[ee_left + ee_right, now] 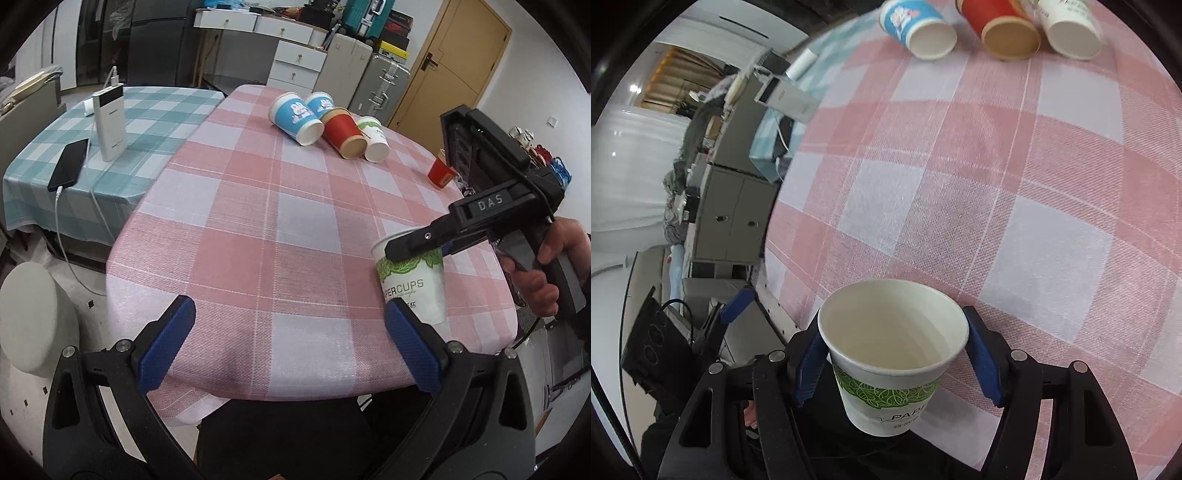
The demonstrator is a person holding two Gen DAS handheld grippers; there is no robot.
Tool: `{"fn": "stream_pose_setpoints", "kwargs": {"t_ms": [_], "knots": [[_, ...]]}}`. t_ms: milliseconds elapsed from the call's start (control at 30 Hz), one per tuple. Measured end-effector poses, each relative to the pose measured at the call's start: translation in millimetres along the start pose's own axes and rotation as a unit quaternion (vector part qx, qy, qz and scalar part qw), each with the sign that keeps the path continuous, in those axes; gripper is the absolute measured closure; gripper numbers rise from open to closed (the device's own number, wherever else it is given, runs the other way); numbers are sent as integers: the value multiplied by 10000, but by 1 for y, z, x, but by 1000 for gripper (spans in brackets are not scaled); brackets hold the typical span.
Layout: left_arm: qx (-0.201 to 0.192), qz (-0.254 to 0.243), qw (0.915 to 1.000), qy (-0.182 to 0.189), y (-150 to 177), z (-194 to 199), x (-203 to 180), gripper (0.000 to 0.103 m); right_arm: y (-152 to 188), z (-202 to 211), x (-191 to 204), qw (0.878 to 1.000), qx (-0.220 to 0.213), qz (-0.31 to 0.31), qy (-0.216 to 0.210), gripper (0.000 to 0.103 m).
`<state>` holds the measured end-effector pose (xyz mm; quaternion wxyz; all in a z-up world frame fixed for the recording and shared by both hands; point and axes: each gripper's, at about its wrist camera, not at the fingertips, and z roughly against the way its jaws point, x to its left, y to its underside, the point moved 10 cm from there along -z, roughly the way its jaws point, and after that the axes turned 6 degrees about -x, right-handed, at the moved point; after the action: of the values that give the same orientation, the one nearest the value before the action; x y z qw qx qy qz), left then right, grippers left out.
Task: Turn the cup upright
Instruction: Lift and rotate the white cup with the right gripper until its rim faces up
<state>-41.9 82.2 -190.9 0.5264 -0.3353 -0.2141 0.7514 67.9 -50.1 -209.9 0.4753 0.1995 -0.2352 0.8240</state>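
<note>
Holding cup (892,354) mouth-up in my right gripper (897,360), fingers (984,363) clamped on its sides, at near worktop (258,206) edge. Left gripper (288,343) fingers wide, nothing between.

Lighting: even, soft indoor light; faint shadows on the tablecloth (280,221). Image: sharp centrally; strong fisheye bending and black vignette at edges; no glare or motion blur.

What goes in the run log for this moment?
right hand-held gripper: around upright white paper cup | left hand-held gripper: open, empty | four cups lying
</note>
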Motion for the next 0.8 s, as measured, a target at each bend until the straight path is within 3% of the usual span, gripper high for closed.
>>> {"fn": "stream_pose_setpoints", "kwargs": {"t_ms": [233, 433, 567, 667, 800], "knots": [[17, -232, 9997, 7, -14, -17, -29, 1, -1, 53, -27, 9917, -1232, -71, -363, 33], [-96, -369, 9993, -52, -38, -41, -55, 1, -6, 103, -49, 9641, -2651, 158, -99, 33], [-22, -453, 9989, -67, -46, -58, -72, 1, -8, 127, -59, 9370, -3408, 546, 544, 33], [23, -548, 9984, -120, -51, -71, -82, 1, -6, 137, -69, 9158, -3768, 732, 1184, 33], [64, -531, 9985, -106, -58, -88, -91, 1, -5, 140, -76, 8943, -4066, 943, 1615, 33]]}}
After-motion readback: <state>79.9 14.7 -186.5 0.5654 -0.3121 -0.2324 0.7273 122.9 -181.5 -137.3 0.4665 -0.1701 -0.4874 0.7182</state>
